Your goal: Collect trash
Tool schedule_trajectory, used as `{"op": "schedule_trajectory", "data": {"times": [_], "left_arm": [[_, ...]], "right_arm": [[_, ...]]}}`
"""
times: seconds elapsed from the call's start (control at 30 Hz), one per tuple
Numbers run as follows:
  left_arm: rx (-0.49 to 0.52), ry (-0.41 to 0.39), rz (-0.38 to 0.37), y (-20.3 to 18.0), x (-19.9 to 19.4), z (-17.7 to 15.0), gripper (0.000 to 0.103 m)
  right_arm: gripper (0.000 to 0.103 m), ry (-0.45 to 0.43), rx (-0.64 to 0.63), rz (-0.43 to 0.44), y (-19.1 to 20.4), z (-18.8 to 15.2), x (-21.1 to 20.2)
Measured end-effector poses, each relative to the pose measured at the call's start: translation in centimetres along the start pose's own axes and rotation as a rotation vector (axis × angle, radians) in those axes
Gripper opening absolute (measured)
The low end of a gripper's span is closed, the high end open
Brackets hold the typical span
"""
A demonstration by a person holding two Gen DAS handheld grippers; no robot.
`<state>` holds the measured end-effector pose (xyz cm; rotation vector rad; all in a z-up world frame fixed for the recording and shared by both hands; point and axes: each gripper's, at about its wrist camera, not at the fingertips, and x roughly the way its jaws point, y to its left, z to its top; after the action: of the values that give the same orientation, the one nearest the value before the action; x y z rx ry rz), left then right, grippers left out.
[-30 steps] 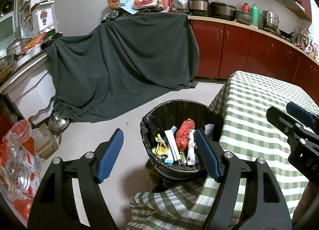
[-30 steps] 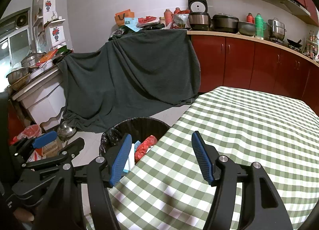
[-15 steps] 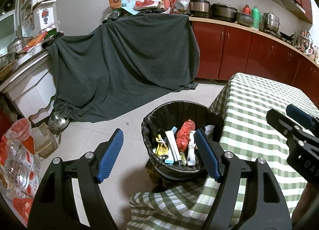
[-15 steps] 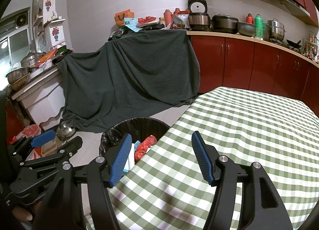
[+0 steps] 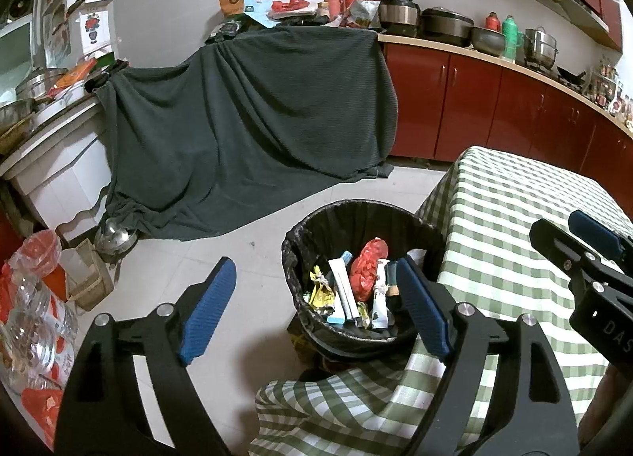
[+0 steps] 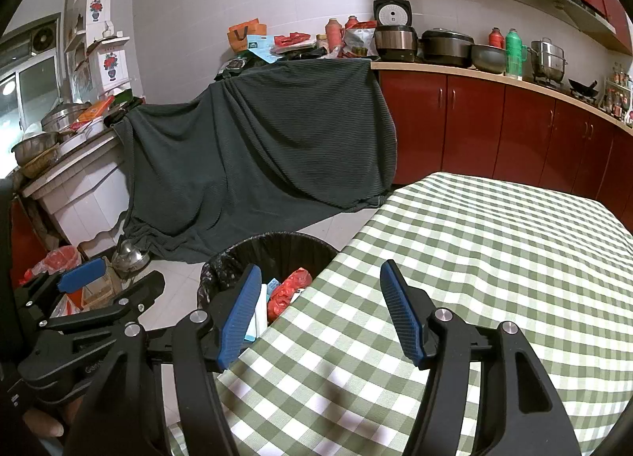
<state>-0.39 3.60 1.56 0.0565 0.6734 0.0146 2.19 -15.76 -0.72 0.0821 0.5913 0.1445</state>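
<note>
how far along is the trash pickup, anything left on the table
Looks nearly done: wrappers already lie in the bin. The left gripper is opening with nothing between its jaws; the right gripper is open and empty. The visible tablecloth shows no trash left.

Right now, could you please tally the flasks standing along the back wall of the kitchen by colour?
Red flasks: 3
Green flasks: 1
Total: 4
</note>
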Motion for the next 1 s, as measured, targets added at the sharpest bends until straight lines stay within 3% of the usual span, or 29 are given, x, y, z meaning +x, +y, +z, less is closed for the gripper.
{"op": "schedule_trajectory", "data": {"times": [0.2, 0.6, 1.0], "left_arm": [[0.003, -0.014, 0.008, -0.16, -0.24, 0.24, 0.082], [0.003, -0.058, 0.034, -0.39, -0.72, 0.25, 0.098], [-0.028, -0.060, 0.051, 0.49, -0.83, 0.37, 0.098]], "right_arm": [[0.061, -0.001, -0.001, 0.000, 0.02, 0.00, 0.00], [0.061, -0.004, -0.004, -0.001, 0.13, 0.04, -0.12], [0.062, -0.004, -0.004, -0.003, 0.18, 0.02, -0.14]]}}
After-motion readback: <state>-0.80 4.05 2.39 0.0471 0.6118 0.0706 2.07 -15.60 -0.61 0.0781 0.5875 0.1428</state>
